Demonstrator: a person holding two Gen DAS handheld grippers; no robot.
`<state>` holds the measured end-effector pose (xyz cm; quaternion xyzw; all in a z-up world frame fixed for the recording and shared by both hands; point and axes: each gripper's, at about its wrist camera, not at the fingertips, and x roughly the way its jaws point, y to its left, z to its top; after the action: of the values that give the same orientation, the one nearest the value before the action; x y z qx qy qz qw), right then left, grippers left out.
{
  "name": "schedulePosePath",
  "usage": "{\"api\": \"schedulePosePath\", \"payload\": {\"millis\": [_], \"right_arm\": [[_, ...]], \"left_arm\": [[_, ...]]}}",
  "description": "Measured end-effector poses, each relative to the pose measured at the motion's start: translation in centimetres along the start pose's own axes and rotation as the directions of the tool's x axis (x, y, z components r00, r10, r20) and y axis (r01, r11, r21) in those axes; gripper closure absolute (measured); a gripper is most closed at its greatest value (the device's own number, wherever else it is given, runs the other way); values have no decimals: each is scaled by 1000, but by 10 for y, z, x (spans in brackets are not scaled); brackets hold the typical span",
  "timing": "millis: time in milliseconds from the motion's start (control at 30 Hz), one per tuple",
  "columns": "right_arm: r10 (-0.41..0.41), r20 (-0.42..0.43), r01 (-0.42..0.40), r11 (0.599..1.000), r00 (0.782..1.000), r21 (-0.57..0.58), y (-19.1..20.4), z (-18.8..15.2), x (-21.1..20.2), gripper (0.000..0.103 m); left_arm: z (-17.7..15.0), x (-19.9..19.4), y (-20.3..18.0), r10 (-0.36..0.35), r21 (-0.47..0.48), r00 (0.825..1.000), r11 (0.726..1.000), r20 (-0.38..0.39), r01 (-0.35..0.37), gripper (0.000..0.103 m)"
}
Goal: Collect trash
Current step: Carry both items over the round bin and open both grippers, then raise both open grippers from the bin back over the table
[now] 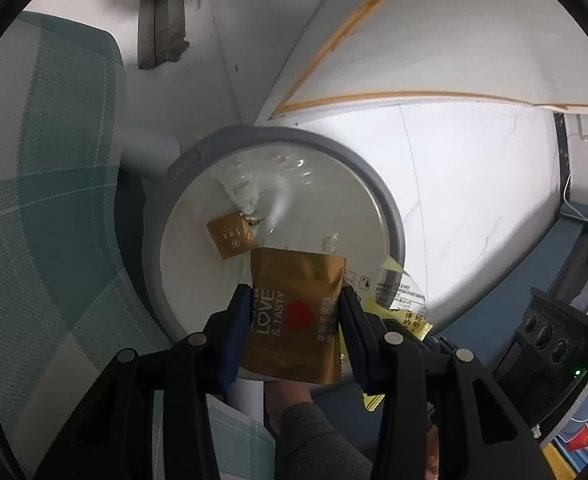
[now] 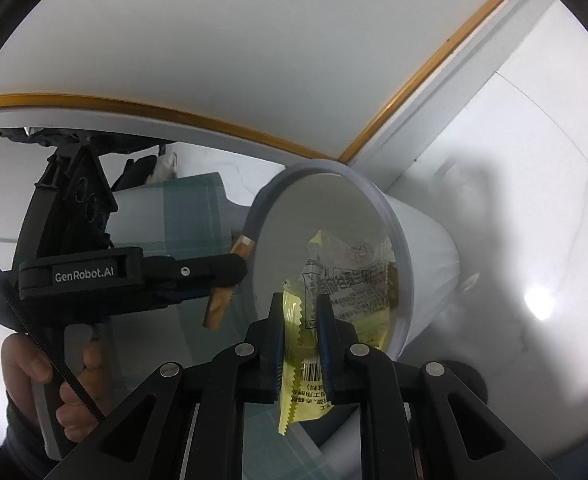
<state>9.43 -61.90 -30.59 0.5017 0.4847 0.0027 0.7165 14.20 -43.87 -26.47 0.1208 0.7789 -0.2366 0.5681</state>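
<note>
While the green-and-white checked fabric surface [image 1: 42, 216] fills the left of the left wrist view, the round white waste bin with a grey rim [image 1: 394, 220] sits beside it on the pale floor, close to a white wall edged with a wooden strip [image 2: 414, 80]. Inside the bin lie crumpled clear plastic [image 1: 254, 184] and a small gold square sachet [image 1: 232, 238]. Over the bin's near rim, the left gripper [image 1: 296, 312] clamps a gold foil snack pouch printed "LOVE & TASTY" [image 1: 294, 316] by its two side edges. At the bin's mouth, the right gripper [image 2: 300, 328] is narrowed on a yellow plastic wrapper with serrated edges [image 2: 294, 312], pinched between its pads.
</note>
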Motion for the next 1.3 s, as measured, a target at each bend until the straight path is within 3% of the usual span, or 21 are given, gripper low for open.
{"api": "schedulePosePath", "payload": {"millis": [67, 200, 267, 600, 733, 900, 1133, 1200, 1300], "right_arm": [[3, -1, -3, 1000, 1000, 2, 0, 0, 1, 88], [-13, -2, 13, 1000, 1000, -7, 0, 2, 0, 86], [-28, -5, 28, 1000, 1000, -4, 0, 2, 3, 85], [-36, 17, 37, 999, 999, -35, 4, -5, -5, 68], [-29, 65, 31, 999, 997, -39, 2, -9, -24, 60], [-88, 101, 95, 993, 991, -73, 8, -13, -48, 54], [-108, 228, 142, 980, 968, -138, 45, -12, -99, 46], [-111, 279, 163, 972, 954, -170, 65, -15, -118, 42], [-116, 344, 199, 956, 932, -217, 95, -23, -142, 38]], "left_arm": [[2, 2, 0, 10, 7, 1000, 1000, 1, -10, 63], [6, 5, 4, 37, -2, 999, 999, 15, -37, 50], [7, 7, 5, 46, -3, 999, 999, 16, -46, 50], [6, 6, 10, 76, -15, 997, 997, 31, -76, 32], [5, 2, 12, 79, -14, 996, 997, 40, -78, 31], [-12, -15, -1, 106, 56, 991, 992, 76, -110, 31], [-43, -73, -7, 118, 89, 962, 986, 247, -144, 31], [-57, -93, -7, 85, 100, 949, 988, 305, -121, 31], [-83, -125, -5, 83, 96, 907, 986, 413, -134, 30]]}}
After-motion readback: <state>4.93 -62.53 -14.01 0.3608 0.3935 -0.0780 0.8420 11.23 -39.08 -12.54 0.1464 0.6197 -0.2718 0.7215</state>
